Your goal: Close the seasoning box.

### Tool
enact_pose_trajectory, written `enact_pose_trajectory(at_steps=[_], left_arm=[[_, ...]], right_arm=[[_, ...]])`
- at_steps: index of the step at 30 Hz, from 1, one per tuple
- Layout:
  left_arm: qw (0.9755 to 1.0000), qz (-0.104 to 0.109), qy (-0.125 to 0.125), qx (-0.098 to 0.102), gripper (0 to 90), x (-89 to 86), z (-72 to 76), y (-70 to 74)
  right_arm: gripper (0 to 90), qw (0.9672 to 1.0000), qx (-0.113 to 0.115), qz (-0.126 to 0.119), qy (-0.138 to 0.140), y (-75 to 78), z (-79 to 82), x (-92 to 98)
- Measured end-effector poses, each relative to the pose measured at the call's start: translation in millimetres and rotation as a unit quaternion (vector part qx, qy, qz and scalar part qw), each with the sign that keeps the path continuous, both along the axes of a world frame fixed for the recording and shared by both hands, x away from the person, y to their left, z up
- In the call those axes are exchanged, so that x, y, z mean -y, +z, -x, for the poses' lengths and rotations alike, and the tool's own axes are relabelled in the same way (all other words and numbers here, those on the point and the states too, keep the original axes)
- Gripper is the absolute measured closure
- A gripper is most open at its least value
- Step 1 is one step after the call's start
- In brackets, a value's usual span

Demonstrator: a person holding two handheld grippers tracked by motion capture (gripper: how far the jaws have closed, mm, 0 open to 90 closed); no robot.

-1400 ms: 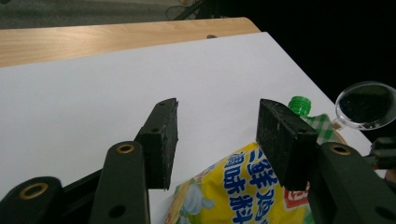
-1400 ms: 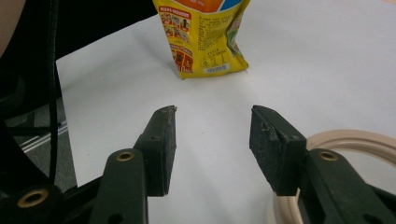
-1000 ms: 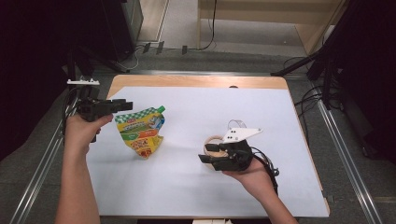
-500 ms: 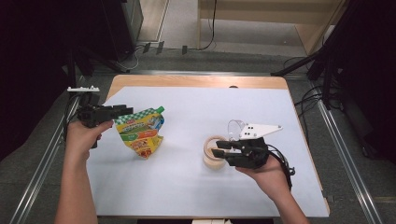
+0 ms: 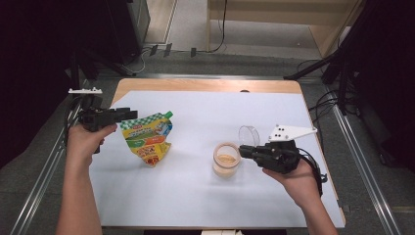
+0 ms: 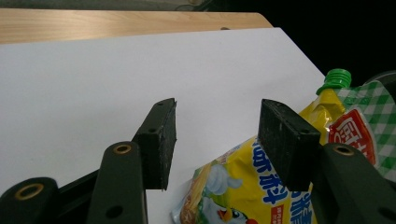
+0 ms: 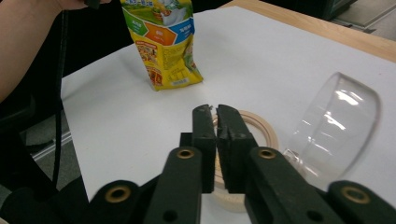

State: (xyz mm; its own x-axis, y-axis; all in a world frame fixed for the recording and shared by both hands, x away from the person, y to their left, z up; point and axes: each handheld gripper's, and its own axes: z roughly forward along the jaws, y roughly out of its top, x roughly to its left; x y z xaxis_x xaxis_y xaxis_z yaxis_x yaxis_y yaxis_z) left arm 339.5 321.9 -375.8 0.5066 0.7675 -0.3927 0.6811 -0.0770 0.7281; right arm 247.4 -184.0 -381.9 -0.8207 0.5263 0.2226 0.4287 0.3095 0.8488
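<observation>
One cup (image 5: 226, 159) holds tan stuff; right gripper (image 5: 243, 151) jaws clenched, left gripper (image 5: 131, 114) released.

High view: fixed overhead, faces forward-down, whole white table (image 5: 195, 196) in frame. Left gripper view: low, close over table, faces yellow pouch (image 6: 261, 186). Right gripper view: close above jar (image 7: 254, 128), faces same pouch (image 7: 163, 42). Shared across all three: pouch, table.

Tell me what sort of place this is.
Probably a lab or data-recording workspace, not a home: a table under a white sheet, cables across the floor behind it, and dark stands at the sides.
</observation>
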Motion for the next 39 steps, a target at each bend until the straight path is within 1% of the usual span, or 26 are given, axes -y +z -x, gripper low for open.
enact_pose_trajectory(at_steps=[3, 6, 9, 11, 12, 16, 20, 23, 27, 30, 32, 35, 39], left_arm=[[1.0000, -0.004, 0.007, -0.001, 47.4, -2.9, -0.5, -1.6], [1.0000, -0.008, 0.005, -0.001, 47.1, -4.8, -1.0, -3.1], [0.9999, -0.012, 0.001, 0.000, 47.1, -4.2, -1.4, -5.2], [0.9999, -0.015, 0.002, -0.001, 47.2, -4.0, -2.0, -7.0], [0.9999, -0.016, 0.002, -0.003, 47.2, -4.3, -2.5, -8.0], [0.9998, -0.015, 0.005, -0.008, 47.1, -5.7, -3.4, -12.1], [0.9998, -0.015, 0.007, -0.012, 46.8, -7.2, -3.2, -15.2], [0.9998, -0.015, 0.007, -0.013, 46.7, -6.6, -3.3, -17.3], [0.9998, -0.015, 0.005, -0.014, 46.5, -5.0, -3.2, -19.0], [0.9997, -0.017, 0.002, -0.016, 46.4, -3.7, -3.2, -19.9], [0.9998, -0.017, -0.001, -0.015, 46.1, -3.1, -3.0, -20.6], [0.9997, -0.017, 0.000, -0.016, 45.8, -2.5, -2.9, -20.8], [0.9997, -0.015, -0.001, -0.018, 44.7, -2.9, -2.8, -21.0]], right_arm=[[90.0, 1.0000, 0.003, 0.004, -0.002, 4.1, 0.7, 5.8], [90.0, 0.9999, 0.008, 0.009, -0.012, 10.2, 1.2, 13.7], [90.0, 0.9994, 0.011, 0.007, -0.031, 14.4, -0.1, 25.3], [90.0, 0.9989, 0.014, 0.003, -0.045, 16.5, -0.8, 33.5], [90.0, 0.9985, 0.019, 0.004, -0.052, 17.3, -1.4, 37.4], [90.0, 0.9964, 0.024, 0.006, -0.081, 16.5, -4.8, 50.5], [90.0, 0.9944, 0.019, 0.010, -0.104, 7.8, -10.8, 57.5], [90.0, 0.9922, 0.017, 0.013, -0.123, -2.5, -16.3, 60.8], [90.0, 0.9903, 0.004, 0.011, -0.138, -15.4, -23.6, 64.4], [90.0, 0.9898, -0.009, 0.011, -0.142, -26.7, -29.1, 64.8], [90.0, 0.9901, -0.017, 0.011, -0.139, -33.6, -32.3, 62.9], [90.0, 0.9904, -0.028, 0.016, -0.134, -43.3, -36.3, 58.4], [90.0, 0.9902, -0.038, 0.013, -0.133, -52.7, -39.1, 53.1]])
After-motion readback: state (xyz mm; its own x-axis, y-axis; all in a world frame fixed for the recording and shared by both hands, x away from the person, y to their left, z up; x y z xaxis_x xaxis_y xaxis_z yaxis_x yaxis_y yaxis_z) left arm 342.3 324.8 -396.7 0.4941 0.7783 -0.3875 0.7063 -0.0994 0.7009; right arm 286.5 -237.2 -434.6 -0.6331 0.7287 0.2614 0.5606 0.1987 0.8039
